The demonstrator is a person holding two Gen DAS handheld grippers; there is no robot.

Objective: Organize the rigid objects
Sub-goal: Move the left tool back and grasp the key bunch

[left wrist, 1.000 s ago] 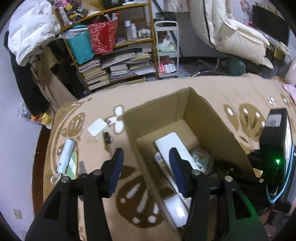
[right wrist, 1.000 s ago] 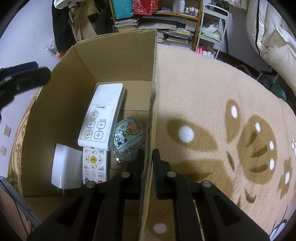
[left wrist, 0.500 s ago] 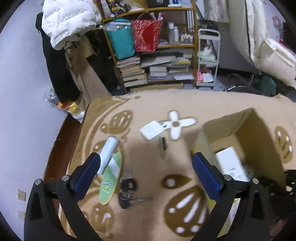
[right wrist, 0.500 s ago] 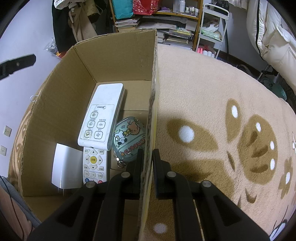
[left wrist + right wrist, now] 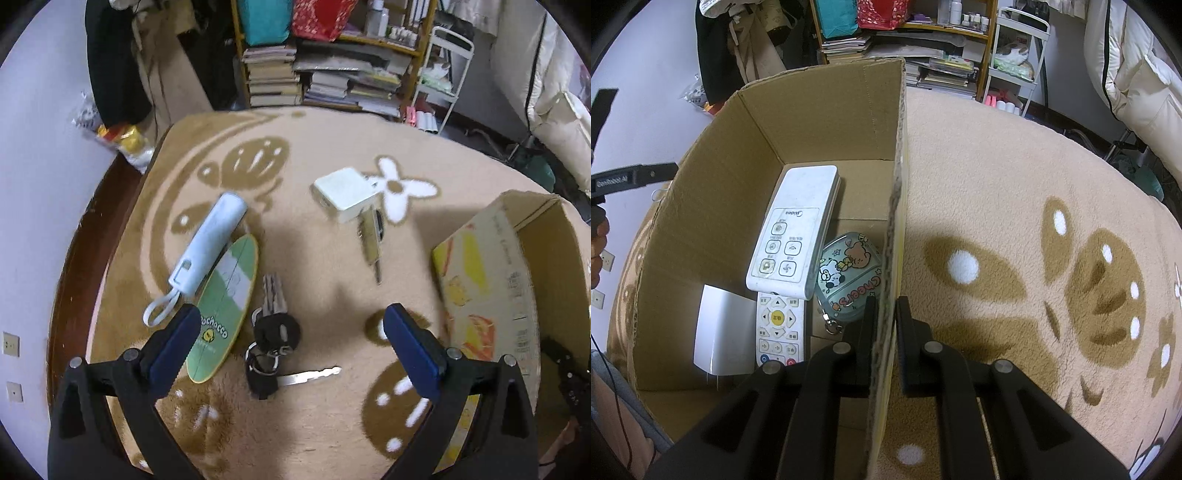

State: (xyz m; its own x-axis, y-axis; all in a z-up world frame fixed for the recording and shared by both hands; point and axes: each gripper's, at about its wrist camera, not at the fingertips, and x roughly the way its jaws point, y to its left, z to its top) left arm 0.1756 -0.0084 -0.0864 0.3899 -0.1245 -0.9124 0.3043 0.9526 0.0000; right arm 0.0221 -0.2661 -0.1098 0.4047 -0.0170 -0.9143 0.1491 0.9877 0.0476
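Hovering above the patterned rug [image 5: 321,155], the left gripper [image 5: 291,347] has its blue-padded fingers [image 5: 413,354] spread wide with nothing between them. Below the gap lies a bunch of keys [image 5: 275,332] with black heads, one long silver key pointing toward the cardboard box [image 5: 480,280]. On the far side of the keys from the box rests a green and white surfboard-shaped tag [image 5: 227,302], and touching that tag's outer edge is a pale blue power bank [image 5: 208,245] with a cord loop. Farther up the rug from the keys sits a white charger cube [image 5: 345,194], with a single key [image 5: 371,240] just beside it.

The right gripper [image 5: 884,325] has its fingers pressed together on the box wall [image 5: 899,206], one finger inside and one outside. Inside the box, a white air-conditioner remote [image 5: 794,236] lies over a second remote [image 5: 779,328], a white adapter [image 5: 722,328] at one side and a cartoon-printed case [image 5: 849,273] against the pinched wall.
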